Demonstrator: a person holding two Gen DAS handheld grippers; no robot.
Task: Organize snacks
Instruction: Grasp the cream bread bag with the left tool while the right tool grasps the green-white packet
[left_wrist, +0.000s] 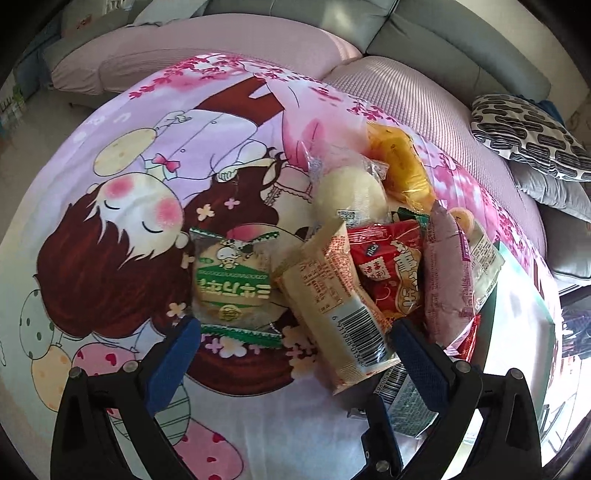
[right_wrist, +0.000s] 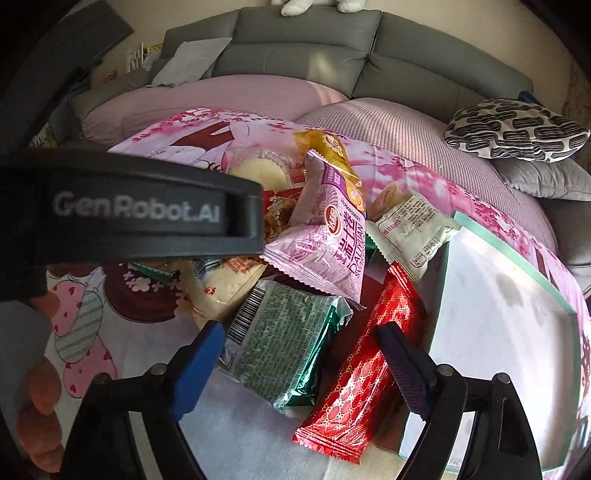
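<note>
Right hand-held gripper (right_wrist: 295, 354) is spread, pads not pressing anything. A green pack (right_wrist: 284, 343) and a red bar (right_wrist: 358, 369) lie between its fingers; I'd say it's lining up on one of them, can't tell which. Both lie loose at the pile's near edge, so they look like the easy first picks.

Left hand-held gripper (left_wrist: 295, 354) is also spread and holds nothing. A cream pack w/ barcode (left_wrist: 332, 306) sits between its fingers, tilted, propped on the heap. At 9 o'clock from it a green-white cake pack (left_wrist: 231, 280) lies flat and alone on the cartoon sheet (left_wrist: 110, 184).

Snacks are one jumbled heap on the sheet. At 12 o'clock from the right gripper a pink roll pack (right_wrist: 332, 229) leans over the green pack's far end and would likely slide if that gets pulled. Beyond it, a yellow pack (right_wrist: 328, 147) and a white pack (right_wrist: 410, 225) at 1 o'clock. In the left view a red bag (left_wrist: 388, 266) and a round bun (left_wrist: 351, 192) sit deeper in.

A glass-edged tray (right_wrist: 517, 266) at 3 o'clock is prob. where they go; the red bar lies just beside its near edge. The left gripper's body blocks the right view at 10 o'clock. Sofa (right_wrist: 314, 55) behind.
</note>
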